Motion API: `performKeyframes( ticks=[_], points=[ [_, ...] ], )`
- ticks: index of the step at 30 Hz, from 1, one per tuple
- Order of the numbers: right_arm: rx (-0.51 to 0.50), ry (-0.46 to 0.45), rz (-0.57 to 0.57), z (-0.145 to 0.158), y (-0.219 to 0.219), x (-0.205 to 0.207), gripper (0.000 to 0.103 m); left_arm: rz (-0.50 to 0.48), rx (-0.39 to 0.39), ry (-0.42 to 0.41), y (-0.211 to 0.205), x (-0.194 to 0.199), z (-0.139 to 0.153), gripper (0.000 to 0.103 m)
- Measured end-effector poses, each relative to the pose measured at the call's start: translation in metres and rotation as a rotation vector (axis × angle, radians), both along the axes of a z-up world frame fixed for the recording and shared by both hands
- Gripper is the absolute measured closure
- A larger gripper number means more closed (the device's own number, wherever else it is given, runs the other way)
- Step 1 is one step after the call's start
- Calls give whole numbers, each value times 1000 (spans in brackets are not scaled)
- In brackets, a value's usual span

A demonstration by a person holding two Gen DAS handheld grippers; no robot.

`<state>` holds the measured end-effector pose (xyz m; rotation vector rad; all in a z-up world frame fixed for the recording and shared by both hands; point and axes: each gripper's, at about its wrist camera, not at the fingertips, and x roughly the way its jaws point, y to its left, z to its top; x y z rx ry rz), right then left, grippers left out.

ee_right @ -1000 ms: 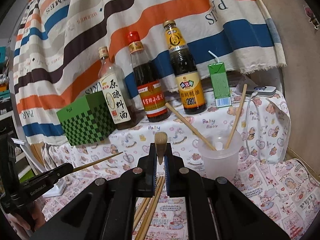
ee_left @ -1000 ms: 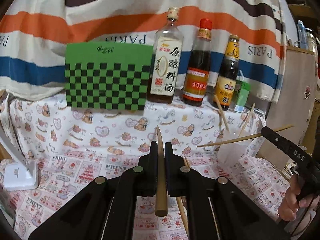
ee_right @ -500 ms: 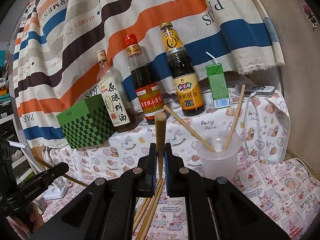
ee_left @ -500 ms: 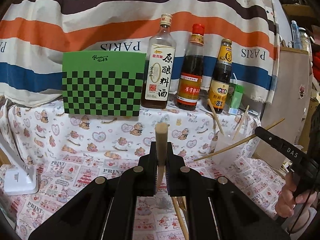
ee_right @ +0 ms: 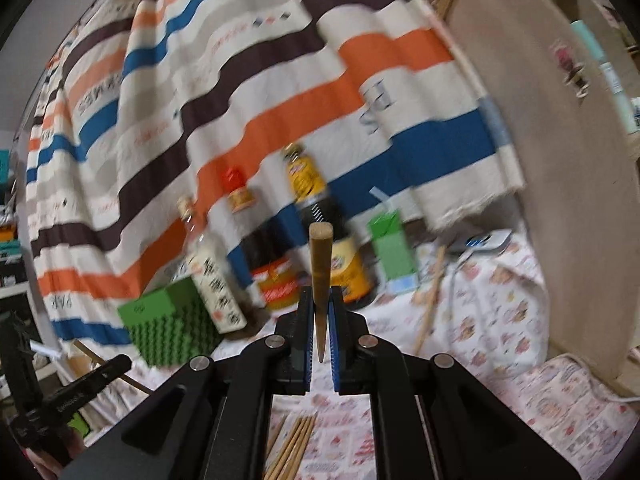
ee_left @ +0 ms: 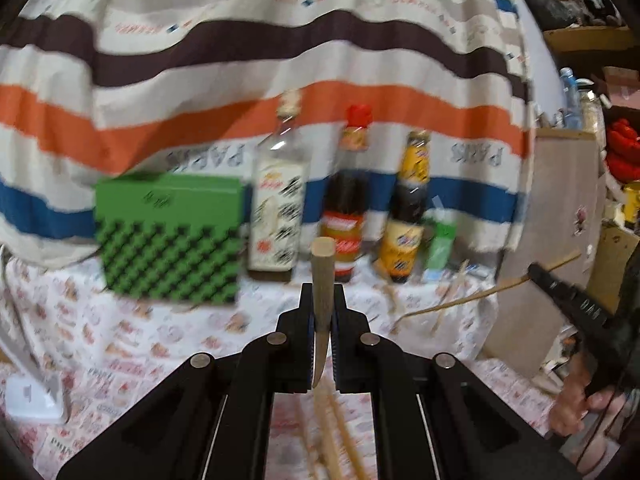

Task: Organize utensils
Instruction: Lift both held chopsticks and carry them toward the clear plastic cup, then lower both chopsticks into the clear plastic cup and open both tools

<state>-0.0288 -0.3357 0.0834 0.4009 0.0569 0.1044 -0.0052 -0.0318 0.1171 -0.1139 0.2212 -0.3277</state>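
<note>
**Two chopsticks lifted, loose pile left**

Left wrist view: left gripper (ee_left: 322, 312) clamped on a chopstick (ee_left: 322, 280), blunt end up, tapered end down between the jaws. Heavy motion blur throughout. Behind, a green checkered box (ee_left: 168, 240) and three bottles (ee_left: 344, 216) in a row against the striped cloth (ee_left: 240, 60), all on the printed tabletop (ee_left: 120, 332). To the right, right gripper (ee_left: 568, 296) seen from the side, a second chopstick (ee_left: 472, 300) slanting out of it. Cup not discernible in the blur; a couple of sticks (ee_left: 456, 292) poking up near the small green carton (ee_left: 440, 244), apparently already stowed. Below the jaws, loose chopsticks (ee_left: 336, 432) lying on the tabletop.

Right wrist view: right gripper (ee_right: 320, 312) closed on its own chopstick (ee_right: 320, 272), held upright, thick end up, point down between the jaws. One stick (ee_right: 430, 300) leaning near the carton (ee_right: 394, 248); cup itself lost in blur. A bundle of chopsticks (ee_right: 296, 444) flat on the tabletop (ee_right: 560, 392) at the bottom edge. Left gripper (ee_right: 84, 384) low at the left.

Progress, as a judgement: partway only. A few sticks seemingly in the holder, two in transit, several more waiting to be picked up.
</note>
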Motion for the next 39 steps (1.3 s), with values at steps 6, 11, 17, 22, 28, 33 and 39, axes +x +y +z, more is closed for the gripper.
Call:
performKeyframes(
  ticks=[6, 11, 17, 22, 28, 33, 39],
  points=[
    [20, 9, -87, 0, -28, 4, 96, -147, -89, -57, -41, 9, 32, 97],
    [75, 93, -88, -14, -50, 27, 96, -161, -98, -46, -79, 29, 42, 97],
    [129, 186, -49, -34, -64, 51, 96, -174, -37, -17, -120, 53, 32, 97],
    [171, 215, -33, -44, -73, 61, 96, -151, 37, 3, -148, 74, 20, 97],
    [132, 245, -50, -49, -70, 72, 95, -174, 72, 76, -165, 100, -4, 97],
    [105, 273, -48, -56, -68, 83, 95, -165, 77, 145, -170, 120, -24, 97],
    [123, 305, -11, -64, -71, 94, 95, -136, 102, 170, -168, 132, -39, 97]
  ],
)
